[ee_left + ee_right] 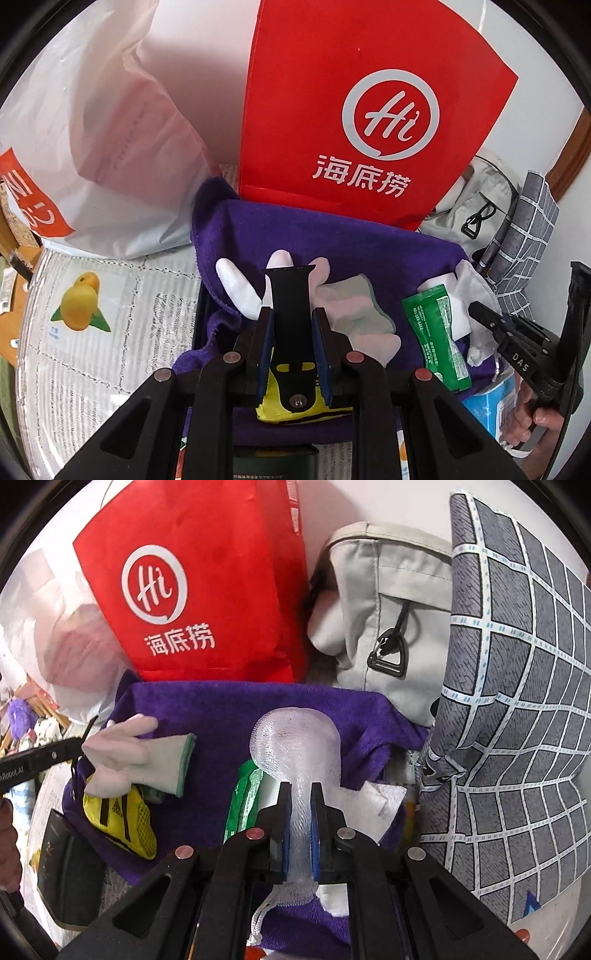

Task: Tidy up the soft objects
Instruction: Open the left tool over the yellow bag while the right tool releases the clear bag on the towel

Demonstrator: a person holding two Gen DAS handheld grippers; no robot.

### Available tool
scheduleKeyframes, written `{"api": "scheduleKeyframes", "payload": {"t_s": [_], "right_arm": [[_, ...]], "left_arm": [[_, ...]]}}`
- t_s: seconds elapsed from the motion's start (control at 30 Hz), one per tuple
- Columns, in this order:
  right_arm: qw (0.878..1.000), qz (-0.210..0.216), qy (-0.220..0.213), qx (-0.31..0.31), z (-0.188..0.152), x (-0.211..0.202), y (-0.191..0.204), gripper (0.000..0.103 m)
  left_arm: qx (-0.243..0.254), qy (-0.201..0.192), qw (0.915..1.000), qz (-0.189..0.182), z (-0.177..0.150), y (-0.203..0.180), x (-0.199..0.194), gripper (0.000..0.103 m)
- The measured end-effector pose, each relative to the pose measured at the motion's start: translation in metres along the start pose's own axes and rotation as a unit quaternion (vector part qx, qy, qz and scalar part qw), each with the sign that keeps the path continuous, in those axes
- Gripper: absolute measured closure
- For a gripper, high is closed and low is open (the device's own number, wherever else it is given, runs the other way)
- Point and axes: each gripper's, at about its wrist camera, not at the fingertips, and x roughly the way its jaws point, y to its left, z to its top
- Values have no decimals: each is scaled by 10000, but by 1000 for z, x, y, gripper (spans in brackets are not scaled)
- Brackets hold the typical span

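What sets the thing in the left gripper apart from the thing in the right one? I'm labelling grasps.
The left gripper pinches a black strap, opaque, flat and stiff-looking; the right gripper pinches a white mesh pouch, translucent, bulging above the jaws and waisted between them. Both stick up past the fingertips, over the purple towel.

One red bag (332, 92), one purple towel (332, 243), one white glove (343, 306), one green packet (436, 339).
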Motion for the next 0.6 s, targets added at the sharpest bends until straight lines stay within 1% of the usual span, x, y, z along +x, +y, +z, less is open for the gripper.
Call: {"api": "scheduleKeyframes", "payload": {"t_s": [0.13,0.17,0.2,0.23,0.3,0.33,0.37,0.47,0.53,0.6], "right_arm": [[9998,-113,124,-73,-2,11,6,94],[9998,-119,162,-96,-3,12,7,89],[9997,-106,146,-135,-3,12,9,82],[9998,-105,115,-150,-3,11,10,78],[9997,-168,36,-158,-3,8,11,59],[9997,-208,-21,-161,-3,6,12,55],[9996,-214,-51,-162,-3,5,11,52],[10000,-6,-6,-13,-2,2,6,51],[10000,-8,23,64,-2,1,2,49],[9999,6,72,98,-1,3,2,41]], "left_arm": [[18,50,10000,22,-1,-2,4,83],[16,82,10000,39,-1,-2,5,83],[1,110,9999,52,-1,-1,7,83],[-11,135,9999,57,-1,-1,9,83],[-42,197,9998,40,-2,0,13,83],[-60,218,9997,30,-2,0,15,83],[-66,234,9997,22,-2,1,16,83],[-86,264,9996,15,-2,1,17,83],[-92,275,9996,18,-2,1,17,83],[-102,281,9995,35,-2,1,17,83]]}}
